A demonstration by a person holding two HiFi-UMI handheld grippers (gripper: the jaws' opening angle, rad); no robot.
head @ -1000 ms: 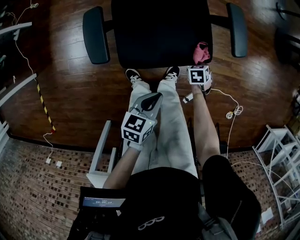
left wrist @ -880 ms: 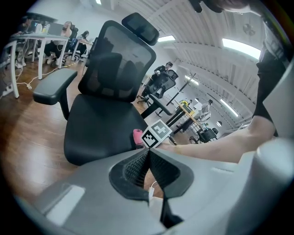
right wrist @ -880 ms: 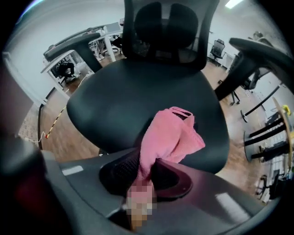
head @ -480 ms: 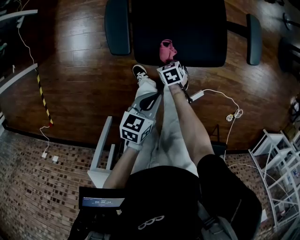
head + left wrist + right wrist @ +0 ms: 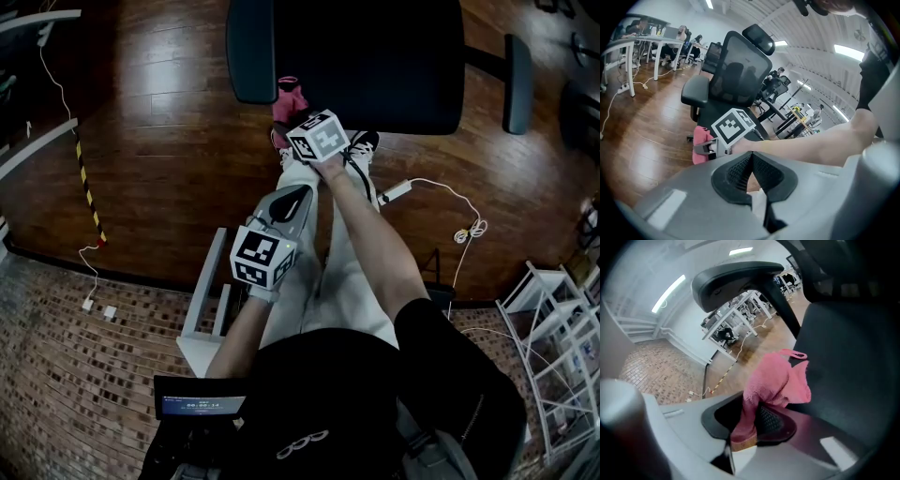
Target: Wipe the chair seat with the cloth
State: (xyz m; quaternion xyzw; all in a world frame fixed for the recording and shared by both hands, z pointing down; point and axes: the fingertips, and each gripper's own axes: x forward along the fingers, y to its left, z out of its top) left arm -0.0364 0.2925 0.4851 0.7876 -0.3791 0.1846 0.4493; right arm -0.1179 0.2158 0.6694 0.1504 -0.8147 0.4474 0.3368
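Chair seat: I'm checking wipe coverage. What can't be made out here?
Head view: seat too dark to show dirt or wiped patches; right gripper hides most of the cloth.
Right gripper view: the cloth covers any contact with the seat.
Left gripper view: the arm blocks most of the seat.

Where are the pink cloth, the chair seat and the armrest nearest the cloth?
pink cloth (image 5: pixel 776 378): right gripper view, its bunched middle.
chair seat (image 5: pixel 375 80): head view, bare black middle.
armrest (image 5: pixel 251 52): head view, middle of its pad.
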